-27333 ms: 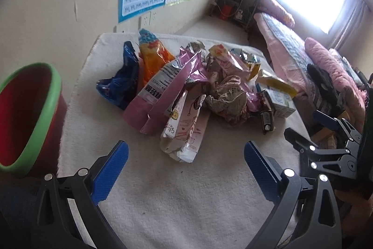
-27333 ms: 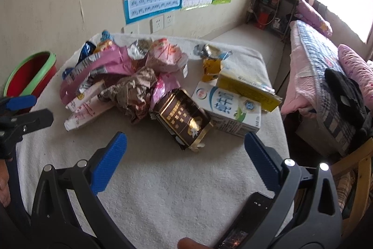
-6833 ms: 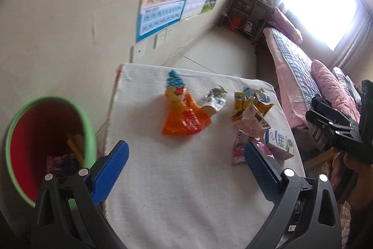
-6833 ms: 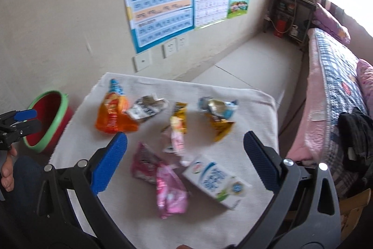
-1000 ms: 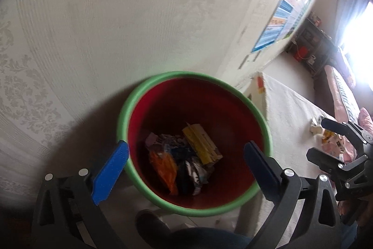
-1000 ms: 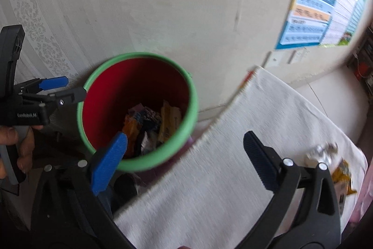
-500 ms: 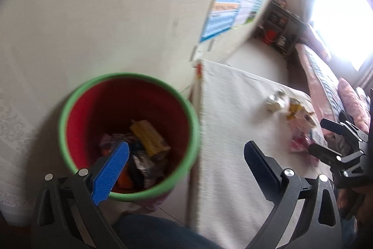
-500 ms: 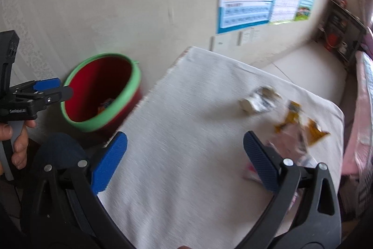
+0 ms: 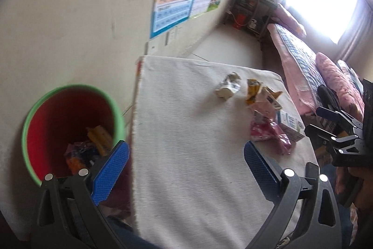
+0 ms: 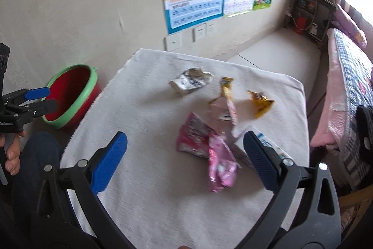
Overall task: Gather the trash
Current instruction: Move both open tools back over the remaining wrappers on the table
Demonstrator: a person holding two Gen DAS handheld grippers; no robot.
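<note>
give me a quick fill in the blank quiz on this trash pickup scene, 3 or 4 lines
1. The red bin has a rim coloured ____.
2. The left gripper and the right gripper both have jaws that are ____ and hold nothing.
3. The white milk carton lies on the table's ____ cloth.
4. The crumpled silver wrapper lies nearer the ____ than the pink wrapper does.

Missing words: green; open; white; wall

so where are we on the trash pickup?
Partway. Several wrappers already lie in the red bin. Both the left gripper and right gripper are open and empty. Left on the table: a crumpled wrapper, yellow and pink packets, a carton.
</note>
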